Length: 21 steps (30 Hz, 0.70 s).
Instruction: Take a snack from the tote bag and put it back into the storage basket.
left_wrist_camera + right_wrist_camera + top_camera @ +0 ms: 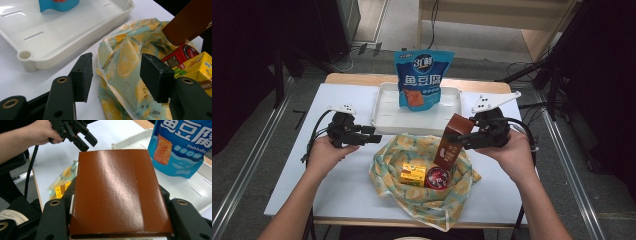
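My right gripper (pixel 468 134) is shut on a brown carton (pixel 452 142), held tilted above a lemon-print cloth bag (pixel 424 200); the carton's broad face (pixel 117 192) sits between the jaws in the right gripper view. Inside the bag lie a yellow box (pixel 413 174) and a red can (pixel 438 177), also seen as the yellow box (pixel 197 68) and the red can (pixel 181 55). My left gripper (pixel 374 136) is open just left of the bag, its jaws on either side of the bag's edge (pixel 122 62) without touching it. A blue snack pouch (pixel 423 79) stands in the white tray (pixel 387 117).
The white tray (pixel 50 50) lies at the back centre of the white table (pixel 337 175). The blue snack pouch (pixel 181 147) leans at the tray's far side. Cables trail from both grippers. Metal rails run along the floor on both sides.
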Motion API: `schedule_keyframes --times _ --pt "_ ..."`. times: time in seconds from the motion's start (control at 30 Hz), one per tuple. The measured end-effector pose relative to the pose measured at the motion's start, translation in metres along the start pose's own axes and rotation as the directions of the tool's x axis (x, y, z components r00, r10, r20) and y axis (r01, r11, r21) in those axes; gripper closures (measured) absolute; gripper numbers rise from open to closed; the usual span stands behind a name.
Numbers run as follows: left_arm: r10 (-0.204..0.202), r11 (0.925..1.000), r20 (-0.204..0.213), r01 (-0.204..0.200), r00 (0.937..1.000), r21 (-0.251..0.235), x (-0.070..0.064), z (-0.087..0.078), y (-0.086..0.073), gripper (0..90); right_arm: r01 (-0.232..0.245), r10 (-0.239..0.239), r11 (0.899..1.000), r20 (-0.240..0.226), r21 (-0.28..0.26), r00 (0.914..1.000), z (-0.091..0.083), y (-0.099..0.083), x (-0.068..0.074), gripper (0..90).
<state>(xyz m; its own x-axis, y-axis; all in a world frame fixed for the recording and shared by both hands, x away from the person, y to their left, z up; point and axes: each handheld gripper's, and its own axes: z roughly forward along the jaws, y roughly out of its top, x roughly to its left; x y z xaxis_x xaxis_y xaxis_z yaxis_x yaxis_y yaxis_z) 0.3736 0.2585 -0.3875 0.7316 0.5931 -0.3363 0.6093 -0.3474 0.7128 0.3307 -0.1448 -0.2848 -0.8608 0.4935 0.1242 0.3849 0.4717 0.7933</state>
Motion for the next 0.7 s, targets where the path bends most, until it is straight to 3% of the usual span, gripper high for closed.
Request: schedule_keyframes --times 0.3,0.47,0.7 --pt "-0.003 1.0000 0.010 0.003 0.9999 -0.007 0.001 -0.001 0.000 44.0 0.012 -0.012 1.000 -0.002 -0.017 0.9999 -0.009 0.011 -0.003 44.3" --pt "-0.001 1.0000 0.007 0.001 1.0000 -0.005 0.001 -0.001 0.000 44.0 0.036 -0.035 0.999 0.026 -0.019 0.9990 -0.012 0.020 -0.005 44.3" --pt "-0.004 1.0000 0.005 0.004 1.0000 -0.008 0.001 -0.001 0.000 43.9 0.022 -0.021 0.999 0.026 -0.032 0.9995 -0.011 0.030 -0.012 44.4"
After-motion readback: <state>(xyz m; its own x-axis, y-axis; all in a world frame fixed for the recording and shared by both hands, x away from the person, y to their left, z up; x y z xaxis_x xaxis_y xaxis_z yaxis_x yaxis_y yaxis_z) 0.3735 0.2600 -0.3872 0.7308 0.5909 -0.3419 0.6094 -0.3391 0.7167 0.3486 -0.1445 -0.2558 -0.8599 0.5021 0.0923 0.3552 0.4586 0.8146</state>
